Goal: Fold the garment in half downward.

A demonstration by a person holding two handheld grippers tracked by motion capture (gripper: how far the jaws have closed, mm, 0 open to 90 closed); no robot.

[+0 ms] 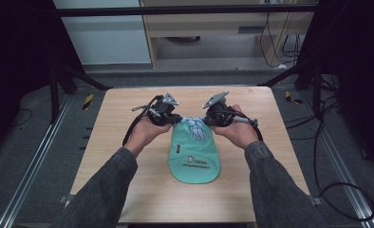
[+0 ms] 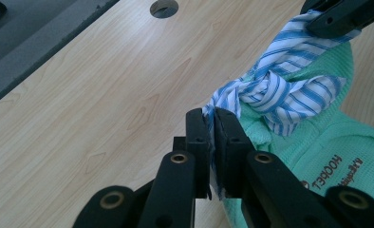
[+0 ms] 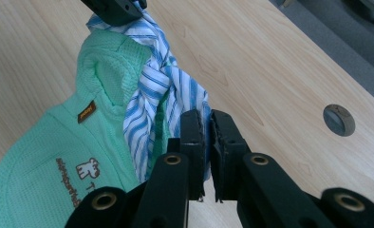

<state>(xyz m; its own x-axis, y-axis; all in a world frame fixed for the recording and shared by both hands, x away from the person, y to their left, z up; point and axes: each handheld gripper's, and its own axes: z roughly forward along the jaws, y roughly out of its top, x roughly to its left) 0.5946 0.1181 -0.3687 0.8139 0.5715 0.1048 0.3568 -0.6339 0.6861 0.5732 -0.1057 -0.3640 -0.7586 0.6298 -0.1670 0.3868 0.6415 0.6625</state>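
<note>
A mint-green garment (image 1: 193, 159) with a small printed logo lies flat in the middle of the table, its neck end pointing away from me. A blue-and-white striped cloth (image 1: 197, 128) is knotted at that neck end. My left gripper (image 1: 174, 118) is shut on the left end of the striped cloth (image 2: 275, 95), the fabric pinched between its black jaws (image 2: 211, 137). My right gripper (image 1: 209, 118) is shut on the other end of the striped cloth (image 3: 161, 95), which runs down between its jaws (image 3: 207, 137). Both grippers sit close together just above the garment (image 3: 47, 161).
The light wooden table (image 1: 128, 142) has a round cable hole (image 2: 164, 7) near its far edge, also the hole (image 3: 339, 119) to my right. Black frame legs (image 1: 80, 78) and cables (image 1: 337, 190) stand on the grey floor around the table.
</note>
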